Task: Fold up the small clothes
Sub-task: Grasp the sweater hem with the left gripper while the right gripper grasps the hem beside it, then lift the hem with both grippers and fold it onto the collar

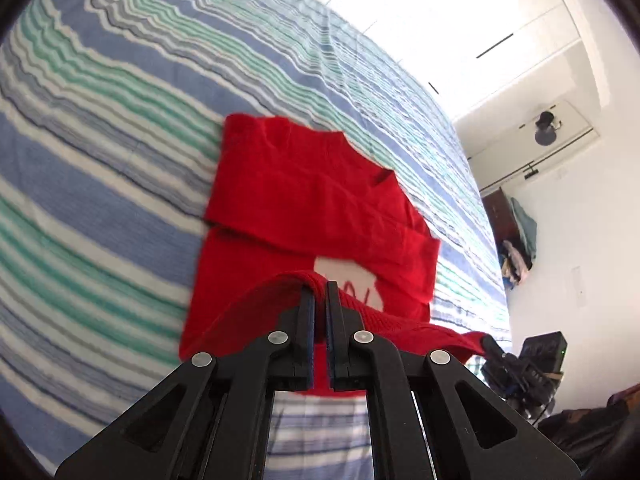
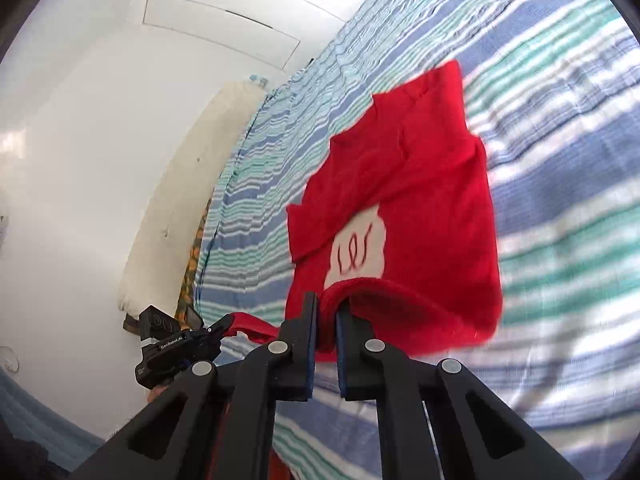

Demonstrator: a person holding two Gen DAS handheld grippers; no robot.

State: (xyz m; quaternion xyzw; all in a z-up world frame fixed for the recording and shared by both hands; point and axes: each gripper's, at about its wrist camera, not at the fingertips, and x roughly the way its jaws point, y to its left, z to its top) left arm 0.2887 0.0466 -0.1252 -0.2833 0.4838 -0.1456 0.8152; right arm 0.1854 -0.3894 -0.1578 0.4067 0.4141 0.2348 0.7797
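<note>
The left gripper (image 1: 320, 286) is clamped on the near hem of the red sweater (image 1: 316, 192), lifting it off the striped bedspread (image 1: 100, 160). The right gripper (image 2: 326, 300) pinches that same hem; the rest lies ahead of both.

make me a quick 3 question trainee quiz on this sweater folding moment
1. True or false: the red sweater lies on a plain white sheet.
2. Multiple choice: what does the left gripper hold? A) nothing B) the sweater's near hem C) a pillow
3. Fill in: the white patch on the sweater's front bears ____ lettering.

Key
1. False: it lies on a striped bedspread of blue, green and white.
2. B: both the left gripper and the right gripper are shut on the hem, lifting it off the bed.
3. Red.
</note>
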